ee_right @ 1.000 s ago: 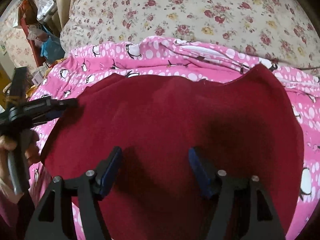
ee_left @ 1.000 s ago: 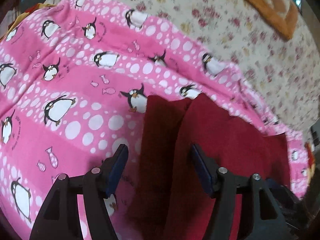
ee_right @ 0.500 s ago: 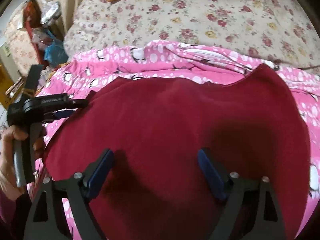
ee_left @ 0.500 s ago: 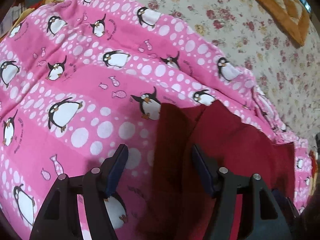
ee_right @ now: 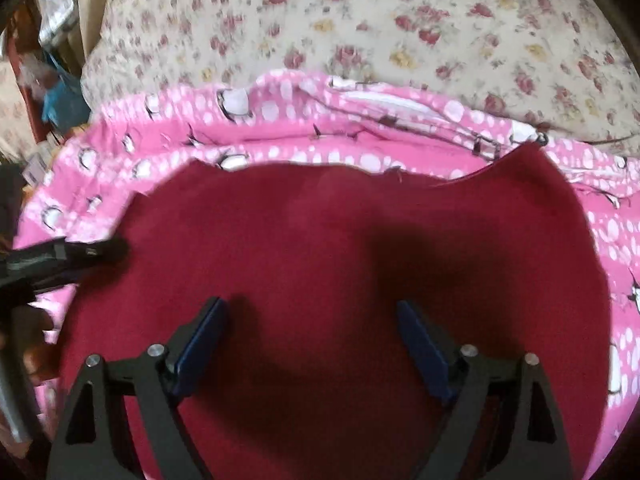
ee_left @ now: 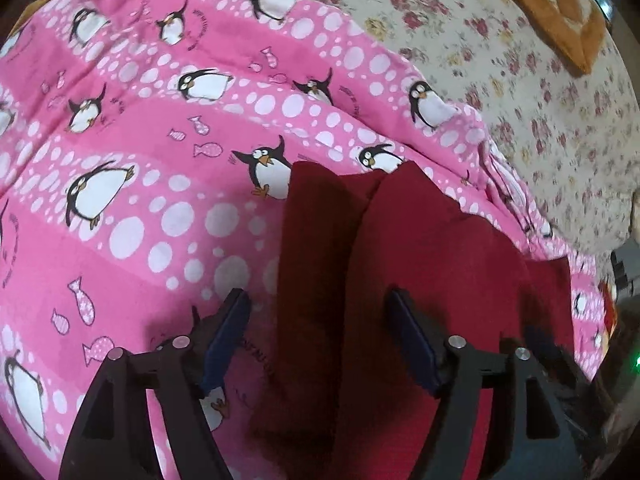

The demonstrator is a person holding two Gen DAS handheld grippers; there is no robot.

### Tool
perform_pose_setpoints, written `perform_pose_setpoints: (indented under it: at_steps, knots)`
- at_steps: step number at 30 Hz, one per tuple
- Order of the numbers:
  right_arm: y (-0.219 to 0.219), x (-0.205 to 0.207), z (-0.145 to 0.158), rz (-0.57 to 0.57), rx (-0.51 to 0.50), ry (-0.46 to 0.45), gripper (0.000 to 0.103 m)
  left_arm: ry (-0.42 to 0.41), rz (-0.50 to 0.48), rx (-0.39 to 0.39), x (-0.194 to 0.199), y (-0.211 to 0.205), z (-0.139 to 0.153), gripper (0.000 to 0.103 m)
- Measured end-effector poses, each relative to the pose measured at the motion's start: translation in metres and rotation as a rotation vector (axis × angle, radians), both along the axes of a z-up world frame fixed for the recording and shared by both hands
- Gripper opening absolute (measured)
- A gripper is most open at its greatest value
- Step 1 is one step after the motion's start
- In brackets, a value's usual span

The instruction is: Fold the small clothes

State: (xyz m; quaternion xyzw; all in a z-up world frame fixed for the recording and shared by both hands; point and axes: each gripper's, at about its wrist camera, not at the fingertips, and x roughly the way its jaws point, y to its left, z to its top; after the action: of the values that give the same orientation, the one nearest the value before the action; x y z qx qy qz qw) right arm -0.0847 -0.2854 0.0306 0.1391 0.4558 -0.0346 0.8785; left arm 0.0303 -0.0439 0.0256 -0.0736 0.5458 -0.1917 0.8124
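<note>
On the pink penguin blanket [ee_right: 280, 148] over the floral bedspread [ee_right: 400, 20], I see the dark red garment [ee_right: 320, 248] spread flat. My left gripper [ee_left: 316, 340] and right gripper [ee_right: 312, 340] both gape, holding nothing, above the cloth.

A pink blanket [ee_left: 168, 184] printed with penguins, little fish and white dots lies spread over a bed, its far edge bunched into folds in the right wrist view [ee_right: 360, 120]. Beyond it stretches a cream bedspread [ee_right: 400, 20] patterned with small red and yellow roses, also seen at the upper right of the left wrist view [ee_left: 540, 112]. An orange quilted cushion [ee_left: 552, 8] rests on that bedspread, and a blue bag [ee_right: 64, 100] sits among blurred clutter beside the bed.
</note>
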Motion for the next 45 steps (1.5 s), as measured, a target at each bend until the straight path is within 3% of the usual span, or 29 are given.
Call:
perform_pose_setpoints:
  at_steps: [5, 7, 10, 13, 14, 16, 20, 23, 30, 33, 38, 45]
  knots:
    - [-0.004, -0.004, -0.002, 0.015, 0.037, -0.038, 0.094, 0.019, 0.066, -0.05, 0.002, 0.022, 0.008, 0.054]
    - [-0.01, -0.006, -0.001, 0.01, 0.075, -0.045, 0.094, 0.065, 0.046, -0.036, 0.005, 0.023, 0.001, 0.054]
    - [-0.015, -0.01, 0.006, -0.008, 0.111, -0.049, 0.093, 0.059, 0.031, -0.022, 0.001, 0.02, 0.002, 0.054]
    - [-0.018, -0.014, 0.014, -0.031, 0.094, -0.082, 0.093, 0.092, 0.02, -0.025, -0.001, 0.014, 0.002, 0.059]
    - [-0.019, -0.013, 0.015, -0.034, 0.075, -0.084, 0.09, 0.076, 0.011, -0.006, -0.005, 0.011, 0.004, 0.059]
    - [-0.02, -0.008, 0.011, -0.036, 0.038, -0.056, 0.059, 0.074, -0.001, 0.005, -0.008, 0.007, 0.006, 0.059]
    - [-0.023, -0.003, 0.002, -0.037, 0.041, -0.053, 0.058, 0.064, -0.021, 0.0, -0.011, -0.001, 0.004, 0.059]
    - [-0.019, -0.003, 0.0, -0.029, 0.015, -0.051, 0.059, 0.025, -0.049, 0.038, -0.015, -0.012, 0.004, 0.058]
    - [-0.018, -0.01, 0.002, -0.003, 0.076, -0.098, 0.06, 0.012, -0.069, 0.007, -0.019, -0.015, 0.012, 0.016]
    - [-0.015, -0.009, -0.003, 0.02, 0.08, -0.093, 0.061, 0.0, -0.056, -0.016, -0.02, -0.012, 0.021, 0.003]
    - [-0.016, -0.008, -0.004, 0.014, 0.085, -0.079, 0.061, 0.008, -0.046, -0.196, -0.028, -0.006, 0.054, 0.0]
    - [-0.018, -0.006, -0.004, 0.007, 0.102, -0.072, 0.062, -0.018, -0.164, -0.276, -0.057, -0.051, 0.101, 0.0]
